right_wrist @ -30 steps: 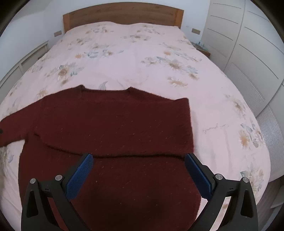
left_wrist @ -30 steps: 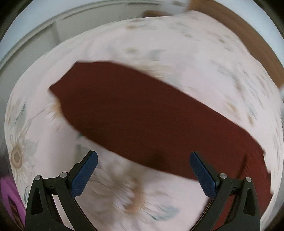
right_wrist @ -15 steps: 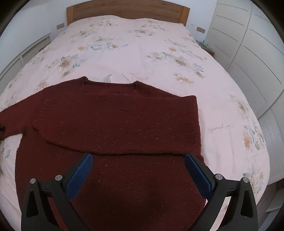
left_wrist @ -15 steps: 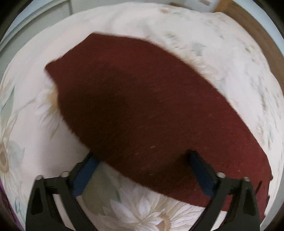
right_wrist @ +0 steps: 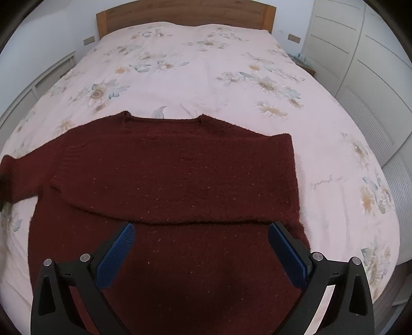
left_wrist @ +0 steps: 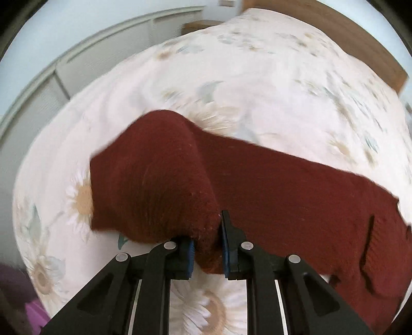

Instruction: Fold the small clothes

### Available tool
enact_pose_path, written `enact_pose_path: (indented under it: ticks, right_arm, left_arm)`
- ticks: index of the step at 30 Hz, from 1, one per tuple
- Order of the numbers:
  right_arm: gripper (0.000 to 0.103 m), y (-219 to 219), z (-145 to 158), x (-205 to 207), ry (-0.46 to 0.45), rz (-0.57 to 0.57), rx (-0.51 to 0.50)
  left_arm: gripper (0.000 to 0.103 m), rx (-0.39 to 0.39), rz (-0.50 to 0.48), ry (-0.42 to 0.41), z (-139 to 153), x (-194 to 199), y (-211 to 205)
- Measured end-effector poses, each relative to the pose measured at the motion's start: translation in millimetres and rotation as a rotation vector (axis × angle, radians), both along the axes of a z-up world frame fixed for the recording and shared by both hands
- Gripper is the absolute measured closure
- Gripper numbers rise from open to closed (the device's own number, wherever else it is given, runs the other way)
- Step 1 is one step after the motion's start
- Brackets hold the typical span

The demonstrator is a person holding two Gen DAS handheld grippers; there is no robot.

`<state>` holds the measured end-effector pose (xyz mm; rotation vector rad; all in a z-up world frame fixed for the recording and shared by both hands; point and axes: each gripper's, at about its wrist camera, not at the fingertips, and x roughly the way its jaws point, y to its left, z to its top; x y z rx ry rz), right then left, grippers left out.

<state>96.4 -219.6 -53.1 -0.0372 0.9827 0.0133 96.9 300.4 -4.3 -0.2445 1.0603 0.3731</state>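
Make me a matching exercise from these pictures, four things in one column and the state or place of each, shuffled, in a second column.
1. left gripper
2. right gripper
3. sweater
4. headboard

A. wooden, at the far end of the bed
B. jaws spread wide, holding nothing
C. dark red, lying on the floral bedspread
D. pinched on a sleeve

Pairs: 1-D, 2-B, 3-C, 4-A

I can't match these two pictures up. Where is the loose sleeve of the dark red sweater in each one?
Left wrist view: the sleeve fills the centre-left, pinched and lifted by the left gripper.
Right wrist view: the same sleeve is at the far left edge, reaching out from the sweater; the right gripper hangs open over the body.
Shared landmark: the wooden headboard.
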Motion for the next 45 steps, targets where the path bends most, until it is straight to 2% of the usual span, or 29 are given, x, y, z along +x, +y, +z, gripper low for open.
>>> enact_pose_path:
  ticks: [5,12,16,24,30,33,38,45]
  right_arm:
    - [0.001,-8.5,6.2,-1.3,-0.012,0.005,-0.016]
    - [0.001,-31.4,15.5,-1.3,-0.032,0.0,-0.025]
    - [0.001,-50.6,22.6,1.9,-0.045,-0.023,-0.02]
    - [0.001,-82.4,31.0,7.2,-0.058,-0.073,0.012]
    - [0.001,-88.2,13.4,5.5,-0.029,-0.068,0.031]
    - [0.001,-90.3,1.6,3.9,-0.009,-0.073,0.047]
    - [0.001,-94.9,-15.2,1.6,0.022,-0.082,0.061]
    - [0.001,-108.7,-21.8,-3.0,0.026,-0.114,0.087]
  left_arm:
    - [0.089,0.002,-0.115,-0.04,30.3,-1.4,-60.9]
    - [0.09,-0.033,-0.249,-0.062,49.2,16.4,-144.8]
    - [0.09,-0.042,-0.306,-0.058,35.6,45.4,-191.7]
    - [0.09,-0.031,-0.456,-0.052,24.9,73.5,-279.1]
    - [0.09,-0.019,-0.55,-0.021,-2.1,85.3,-343.2]
    - [0.09,-0.002,-0.565,0.003,-22.4,90.1,-359.4]
    - [0.091,-0.022,-0.577,0.044,-50.4,86.9,-374.9]
    - [0.091,-0.005,-0.642,0.002,-42.5,79.7,-402.0]
